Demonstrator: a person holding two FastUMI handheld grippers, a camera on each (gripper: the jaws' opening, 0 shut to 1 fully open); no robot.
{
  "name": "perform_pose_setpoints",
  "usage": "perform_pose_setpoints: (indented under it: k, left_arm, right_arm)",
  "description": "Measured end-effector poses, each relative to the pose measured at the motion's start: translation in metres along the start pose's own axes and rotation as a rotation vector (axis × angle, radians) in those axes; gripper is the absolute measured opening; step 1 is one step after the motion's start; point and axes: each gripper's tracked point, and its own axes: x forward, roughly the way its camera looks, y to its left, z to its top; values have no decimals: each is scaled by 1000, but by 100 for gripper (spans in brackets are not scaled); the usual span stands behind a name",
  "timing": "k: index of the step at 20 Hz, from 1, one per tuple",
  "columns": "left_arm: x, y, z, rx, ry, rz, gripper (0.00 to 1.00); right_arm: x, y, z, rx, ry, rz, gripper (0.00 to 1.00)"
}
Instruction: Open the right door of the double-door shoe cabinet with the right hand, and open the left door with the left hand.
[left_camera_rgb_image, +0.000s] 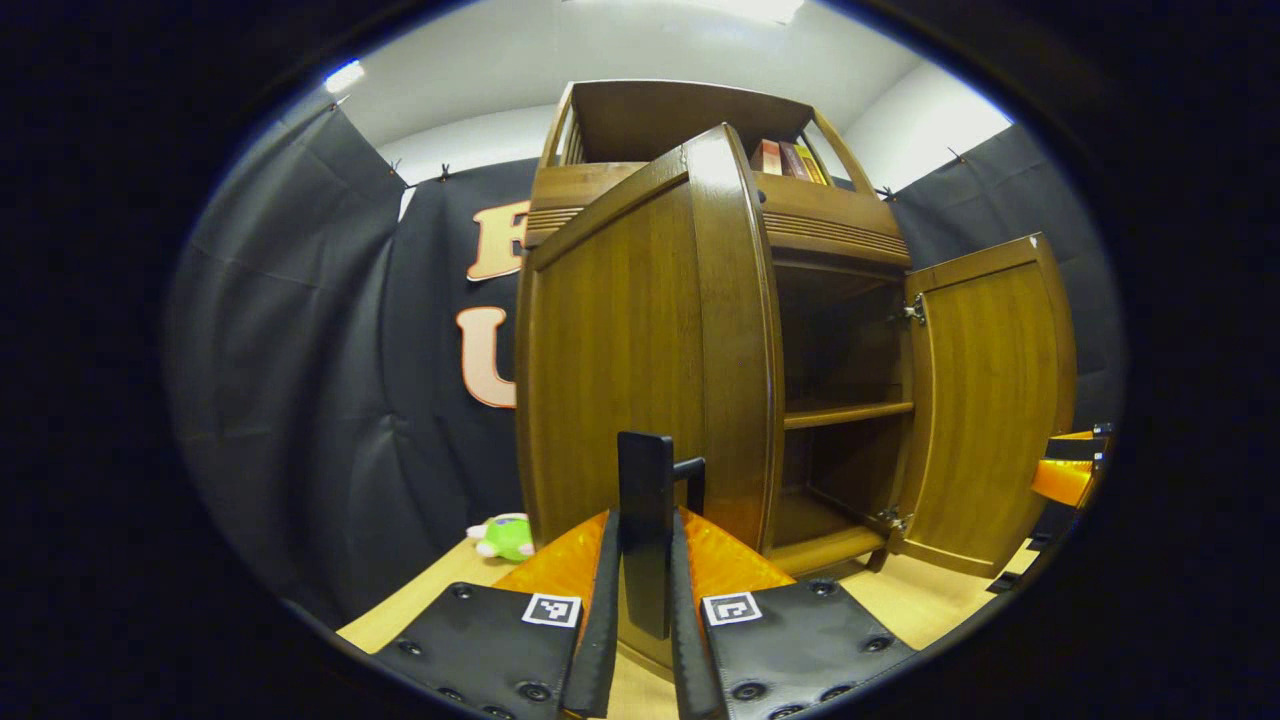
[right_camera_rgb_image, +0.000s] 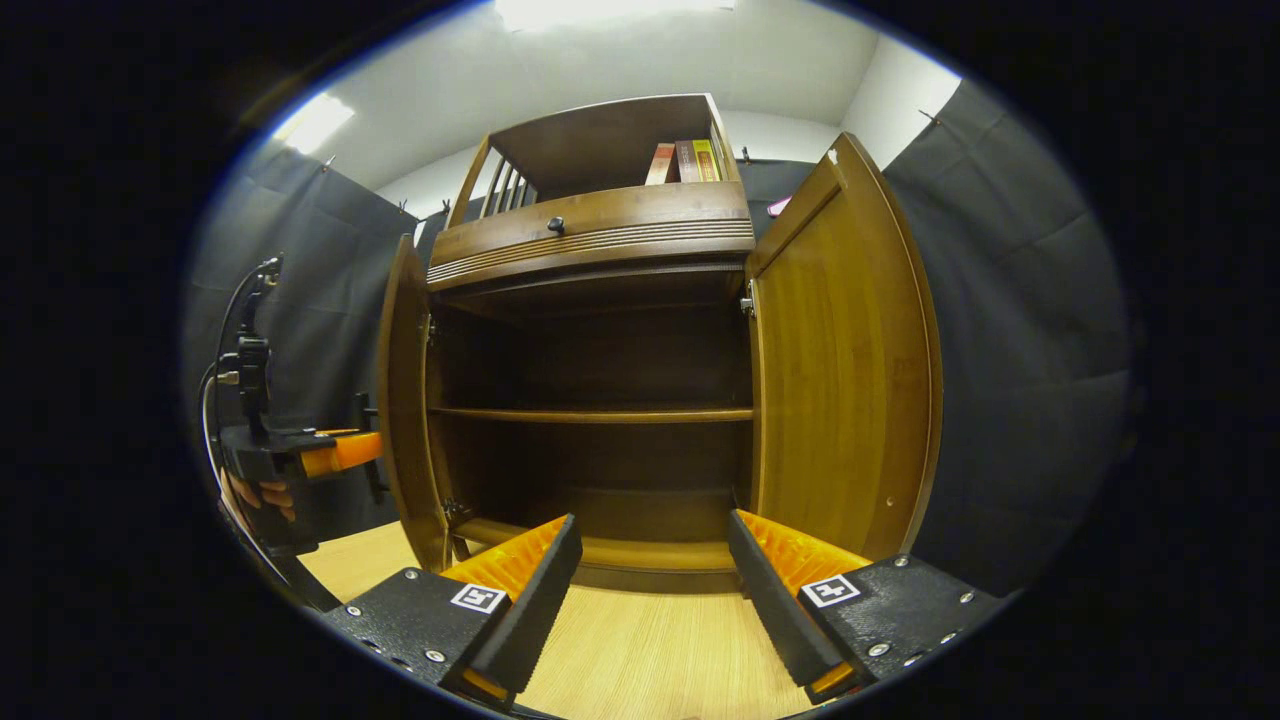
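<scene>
The wooden shoe cabinet (right_camera_rgb_image: 590, 235) stands with both doors swung out, and its dark shelves (right_camera_rgb_image: 600, 413) hold nothing. In the left gripper view the left door (left_camera_rgb_image: 620, 340) comes edge-on toward me, and my left gripper (left_camera_rgb_image: 645, 530) is shut on its black bar handle (left_camera_rgb_image: 645, 465). The right door (left_camera_rgb_image: 990, 400) hangs wide open at the right. In the right gripper view my right gripper (right_camera_rgb_image: 652, 530) is open in front of the cabinet's base, touching nothing, with the right door (right_camera_rgb_image: 840, 370) just to its right. The left gripper (right_camera_rgb_image: 300, 455) and the hand holding it appear beside the left door (right_camera_rgb_image: 405, 400).
Several books (right_camera_rgb_image: 685, 160) stand in the cabinet's top shelf above a drawer with a knob (right_camera_rgb_image: 555, 226). A green plush toy (left_camera_rgb_image: 505, 537) lies on the light wooden floor (right_camera_rgb_image: 640, 650) left of the cabinet. Black cloth walls (right_camera_rgb_image: 1010, 380) close in on both sides.
</scene>
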Motion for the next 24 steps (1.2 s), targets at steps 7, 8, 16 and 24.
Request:
perform_pose_setpoints:
  k: [7,8,16,24]
  left_arm:
    - [-27,72,17,16,-40,140,29]
    - [-28,85,16,10,-36,153,14]
    - [-41,132,13,-49,-28,48,5]
    - [-35,172,11,-91,-30,-98,11]
  right_arm:
    - [3,13,-6,10,1,18,92]
    - [5,12,-6,13,2,16,92]
    - [8,29,-7,10,7,39,92]
    - [9,32,-7,8,8,42,92]
